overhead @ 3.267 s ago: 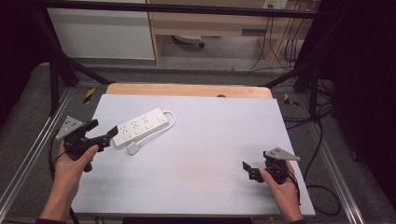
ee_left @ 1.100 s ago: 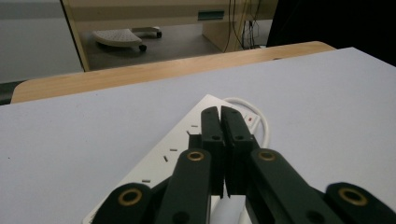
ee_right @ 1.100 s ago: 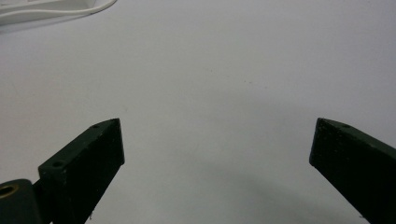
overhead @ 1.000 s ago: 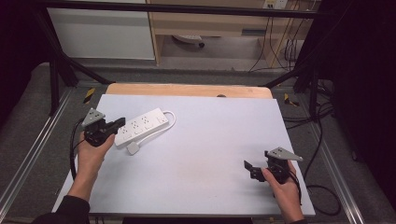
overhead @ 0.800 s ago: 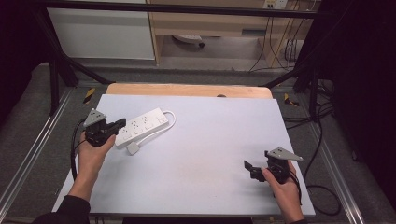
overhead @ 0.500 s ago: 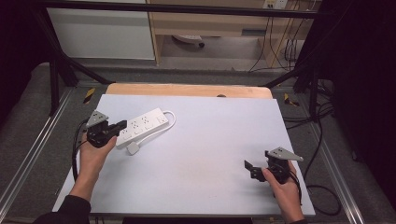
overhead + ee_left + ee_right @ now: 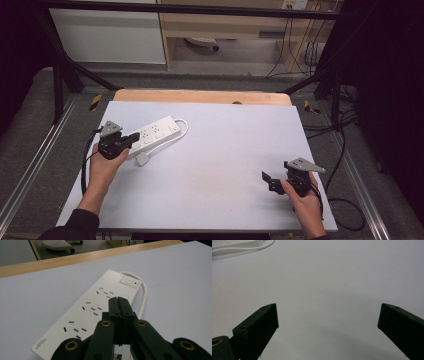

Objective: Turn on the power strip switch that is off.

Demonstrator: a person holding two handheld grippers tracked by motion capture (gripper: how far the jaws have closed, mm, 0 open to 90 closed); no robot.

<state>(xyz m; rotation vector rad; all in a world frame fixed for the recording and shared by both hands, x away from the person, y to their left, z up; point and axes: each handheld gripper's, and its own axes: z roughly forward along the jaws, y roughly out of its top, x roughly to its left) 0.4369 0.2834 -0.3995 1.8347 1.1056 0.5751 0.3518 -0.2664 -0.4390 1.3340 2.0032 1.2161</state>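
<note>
high view: left gripper (image 7: 131, 139) now over near end of power strip (image 7: 157, 132), advanced from table edge (image 7: 210, 200) seconds earlier; right gripper (image 7: 267, 181) parked at near right. left gripper view: jaws pressed together, empty, tips aimed along strip toward switch (image 7: 129, 281); likely set to press it. right gripper view: jaws wide apart, holding nothing.
</note>
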